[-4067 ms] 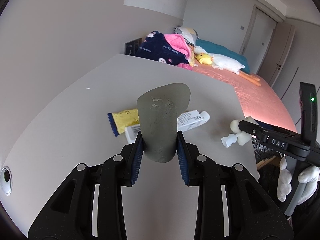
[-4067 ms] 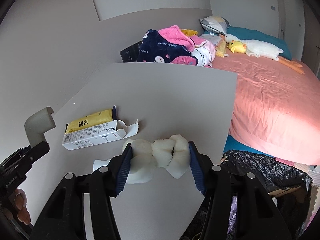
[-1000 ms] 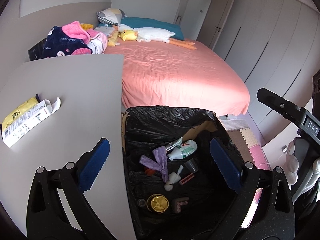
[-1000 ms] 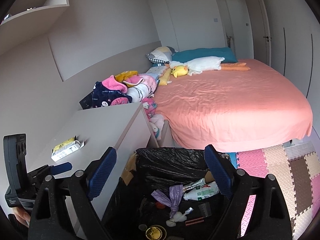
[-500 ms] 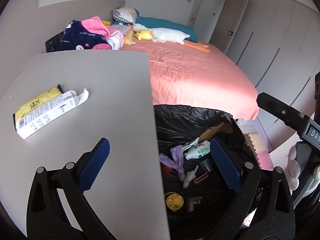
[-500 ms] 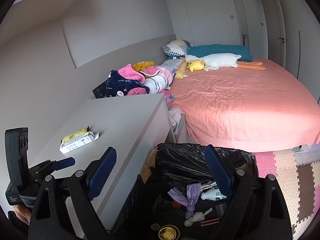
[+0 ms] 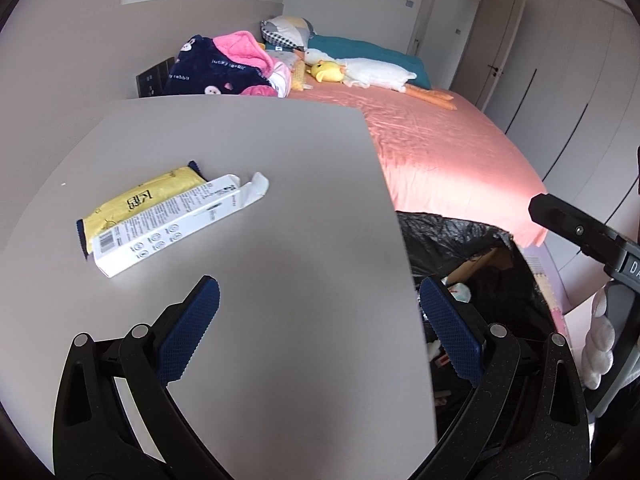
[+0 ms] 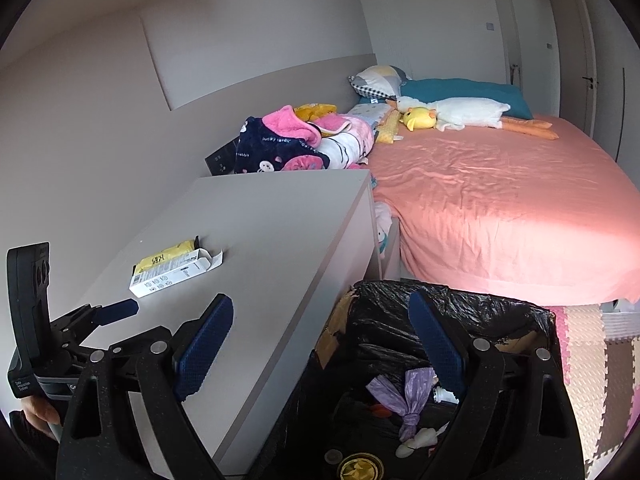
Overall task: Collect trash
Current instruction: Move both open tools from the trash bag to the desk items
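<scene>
Bedroom w/ a pink-sheeted bed (image 8: 500,208) on the right and your grey bench (image 7: 260,208) beside it. Your left gripper (image 7: 320,328) hangs over the bench's near edge, jaws spread wide, nothing btwn them. Your right gripper (image 8: 320,344) is likewise wide apart and empty, straddling the bench corner and the black-lined trash bin (image 8: 460,308). On the bench lie a white carton (image 7: 168,228) w/ its flap open and a yellow wrapper (image 7: 140,200) touching its far side, both well apart from either gripper. Bin already holds a purple bag (image 8: 404,396), a gold lid (image 8: 360,468) and other bits.
</scene>
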### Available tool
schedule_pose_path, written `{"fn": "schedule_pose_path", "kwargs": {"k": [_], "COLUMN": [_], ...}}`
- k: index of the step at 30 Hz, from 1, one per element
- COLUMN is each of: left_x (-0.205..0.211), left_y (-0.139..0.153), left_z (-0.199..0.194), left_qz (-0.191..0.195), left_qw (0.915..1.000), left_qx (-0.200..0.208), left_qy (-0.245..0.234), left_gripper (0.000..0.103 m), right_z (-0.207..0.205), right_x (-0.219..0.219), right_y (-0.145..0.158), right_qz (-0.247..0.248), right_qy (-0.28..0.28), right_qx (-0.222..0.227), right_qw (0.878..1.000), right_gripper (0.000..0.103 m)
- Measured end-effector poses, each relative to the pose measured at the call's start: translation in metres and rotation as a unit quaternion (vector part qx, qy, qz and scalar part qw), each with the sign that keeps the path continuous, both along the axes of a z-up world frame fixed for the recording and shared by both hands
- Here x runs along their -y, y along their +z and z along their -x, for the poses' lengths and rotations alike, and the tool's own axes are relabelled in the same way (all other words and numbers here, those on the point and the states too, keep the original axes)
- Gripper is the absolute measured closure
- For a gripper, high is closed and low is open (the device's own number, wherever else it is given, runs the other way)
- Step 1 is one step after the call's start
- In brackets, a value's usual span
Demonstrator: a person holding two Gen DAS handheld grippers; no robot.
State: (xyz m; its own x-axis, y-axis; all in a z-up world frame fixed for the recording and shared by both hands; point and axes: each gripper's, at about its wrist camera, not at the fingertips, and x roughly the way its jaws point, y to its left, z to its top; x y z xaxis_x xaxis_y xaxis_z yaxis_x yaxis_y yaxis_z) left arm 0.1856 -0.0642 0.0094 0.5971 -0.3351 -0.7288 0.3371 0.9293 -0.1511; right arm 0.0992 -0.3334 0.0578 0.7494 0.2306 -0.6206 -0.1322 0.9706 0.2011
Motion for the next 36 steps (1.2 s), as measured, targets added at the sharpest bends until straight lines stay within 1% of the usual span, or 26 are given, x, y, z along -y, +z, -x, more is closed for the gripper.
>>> {"fn": "schedule_pose_path", "kwargs": {"k": [3,8,14,17,22,27,29,30,36], "left_x": [-0.006,-0.017,-0.026,-0.031,-0.042,-0.048,-0.049,-0.050,-0.046], "left_y": [0.000,0.000,-0.006,-0.010,-0.013,-0.018,-0.022,-0.025,-0.025], "left_z": [-0.005,-0.014,-0.033,-0.043,-0.060,-0.077,-0.083,-0.087,-0.093], "left_qz": [-0.016,-0.028,-0.054,-0.074,-0.081,-0.099,-0.105,-0.106,-0.134], "left_qw": [0.9999,0.9996,0.9985,0.9972,0.9966,0.9949,0.9940,0.9937,0.9904], "left_qx": [0.004,0.009,0.004,0.002,-0.012,-0.019,-0.029,-0.037,-0.032], "left_qy": [-0.003,0.000,-0.004,-0.002,0.002,0.001,0.000,-0.002,-0.019], "left_gripper": [0.006,0.006,0.006,0.006,0.006,0.006,0.009,0.012,0.017], "right_z": [-0.006,-0.018,-0.028,-0.033,-0.040,-0.046,-0.050,-0.051,-0.062], "right_x": [-0.006,-0.014,-0.018,-0.016,-0.017,-0.019,-0.021,-0.023,-0.038], "right_y": [-0.003,-0.008,-0.011,-0.013,-0.018,-0.021,-0.022,-0.022,-0.019], "right_qz": [-0.001,-0.003,-0.003,-0.008,-0.010,-0.015,-0.017,-0.019,-0.019], "right_qy": [0.006,0.012,0.019,0.018,0.019,0.022,0.024,0.025,0.039], "right_qx": [-0.005,-0.014,-0.019,-0.023,-0.031,-0.037,-0.040,-0.041,-0.039], "right_qw": [1.000,1.000,1.000,1.000,0.999,0.999,0.999,0.999,0.998], "right_gripper": [0.014,0.014,0.014,0.014,0.014,0.014,0.014,0.014,0.014]}}
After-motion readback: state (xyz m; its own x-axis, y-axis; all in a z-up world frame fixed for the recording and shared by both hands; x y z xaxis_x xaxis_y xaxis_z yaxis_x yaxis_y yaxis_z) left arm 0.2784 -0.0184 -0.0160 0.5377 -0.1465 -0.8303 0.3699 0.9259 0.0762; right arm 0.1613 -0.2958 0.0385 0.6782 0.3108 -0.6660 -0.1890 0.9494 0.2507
